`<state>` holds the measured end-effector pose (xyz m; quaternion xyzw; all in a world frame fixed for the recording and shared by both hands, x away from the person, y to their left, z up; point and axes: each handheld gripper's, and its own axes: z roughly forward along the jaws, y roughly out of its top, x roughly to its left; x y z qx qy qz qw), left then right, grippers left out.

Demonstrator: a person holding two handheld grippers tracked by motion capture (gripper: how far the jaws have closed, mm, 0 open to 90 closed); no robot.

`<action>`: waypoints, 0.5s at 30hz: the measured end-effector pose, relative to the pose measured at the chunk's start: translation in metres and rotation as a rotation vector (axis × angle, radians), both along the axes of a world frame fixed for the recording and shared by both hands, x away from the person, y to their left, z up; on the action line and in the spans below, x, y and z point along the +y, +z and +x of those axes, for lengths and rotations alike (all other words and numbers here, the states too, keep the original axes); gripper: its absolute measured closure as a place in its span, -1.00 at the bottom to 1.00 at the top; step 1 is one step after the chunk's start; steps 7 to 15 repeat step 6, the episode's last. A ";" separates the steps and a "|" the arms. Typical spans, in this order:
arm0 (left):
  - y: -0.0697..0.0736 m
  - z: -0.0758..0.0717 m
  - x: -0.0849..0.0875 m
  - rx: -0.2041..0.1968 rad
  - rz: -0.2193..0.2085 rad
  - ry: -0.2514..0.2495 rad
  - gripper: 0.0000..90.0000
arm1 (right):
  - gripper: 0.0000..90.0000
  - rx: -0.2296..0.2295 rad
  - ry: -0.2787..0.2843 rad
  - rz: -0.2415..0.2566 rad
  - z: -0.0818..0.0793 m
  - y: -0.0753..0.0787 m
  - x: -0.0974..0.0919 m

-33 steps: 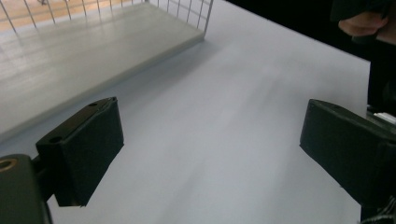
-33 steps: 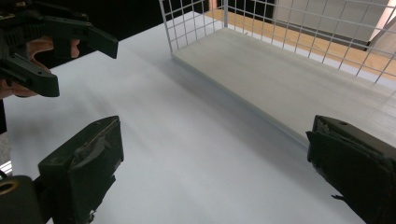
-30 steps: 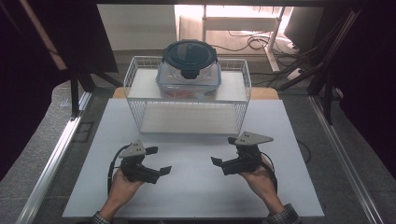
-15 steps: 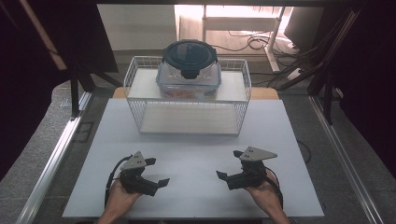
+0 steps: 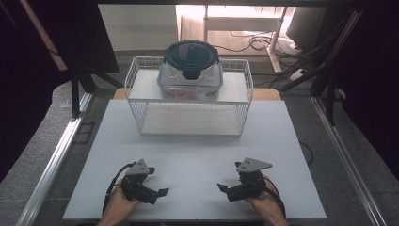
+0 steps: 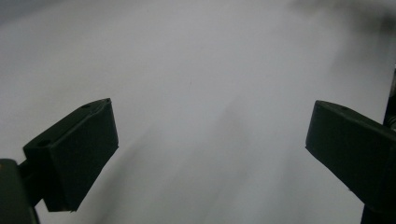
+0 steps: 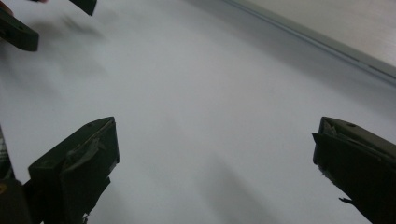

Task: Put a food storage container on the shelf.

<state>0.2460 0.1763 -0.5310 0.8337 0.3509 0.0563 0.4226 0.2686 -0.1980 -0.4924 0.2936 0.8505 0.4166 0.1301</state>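
**Both grippers idle at the near edge, container waiting far off**

Your white table (image 5: 197, 155) takes up most of the scene, and its near half is bare, which gives you room to work. At the far side stands the wire basket (image 5: 136, 94), open at the top so you can reach in from above. Inside it sits the clear container (image 5: 190, 82), raised on the basket's upper level, with its dark round lid (image 5: 190, 55) on and the latch tab facing you; something orange shows through the wall, too blurred to name.

Your left gripper (image 5: 157, 192) rests low at the near left, its jaws spread wide over bare table with nothing between them. Your right gripper (image 5: 225, 188) mirrors it at the near right, jaws equally wide and empty. Each points inward toward the other, well apart from the basket, which I judge to be a ready stance. Reaching the container calls for a long forward move.
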 end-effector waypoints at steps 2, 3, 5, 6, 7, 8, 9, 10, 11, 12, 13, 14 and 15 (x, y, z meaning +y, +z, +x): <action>-0.001 0.000 -0.001 0.004 0.009 0.001 -0.96 | -1.00 0.008 -0.004 -0.022 0.001 -0.003 0.001; -0.001 0.001 -0.001 0.003 0.013 0.000 -0.96 | -1.00 0.008 -0.006 -0.030 0.002 -0.005 0.001; -0.001 0.001 -0.002 0.001 0.019 -0.001 -0.96 | -1.00 0.011 -0.011 -0.039 0.002 -0.006 0.000; -0.001 0.001 -0.002 -0.001 0.021 0.000 -0.96 | -1.00 0.011 -0.012 -0.040 0.002 -0.006 0.000; -0.001 0.001 -0.002 -0.001 0.021 0.000 -0.96 | -1.00 0.011 -0.012 -0.040 0.002 -0.006 0.000; -0.001 0.001 -0.002 -0.001 0.021 0.000 -0.96 | -1.00 0.011 -0.012 -0.040 0.002 -0.006 0.000; -0.001 0.001 -0.002 -0.001 0.021 0.000 -0.96 | -1.00 0.011 -0.012 -0.040 0.002 -0.006 0.000; -0.001 0.001 -0.002 -0.001 0.021 0.000 -0.96 | -1.00 0.011 -0.012 -0.040 0.002 -0.006 0.000; -0.001 0.001 -0.002 -0.001 0.021 0.000 -0.96 | -1.00 0.011 -0.012 -0.040 0.002 -0.006 0.000; -0.001 0.001 -0.002 -0.001 0.021 0.000 -0.96 | -1.00 0.011 -0.012 -0.040 0.002 -0.006 0.000; -0.001 0.001 -0.002 -0.001 0.021 0.000 -0.96 | -1.00 0.011 -0.012 -0.040 0.002 -0.006 0.000; -0.001 0.001 -0.002 -0.001 0.021 0.000 -0.96 | -1.00 0.011 -0.012 -0.040 0.002 -0.006 0.000; -0.001 0.001 -0.002 -0.001 0.021 0.000 -0.96 | -1.00 0.011 -0.012 -0.040 0.002 -0.006 0.000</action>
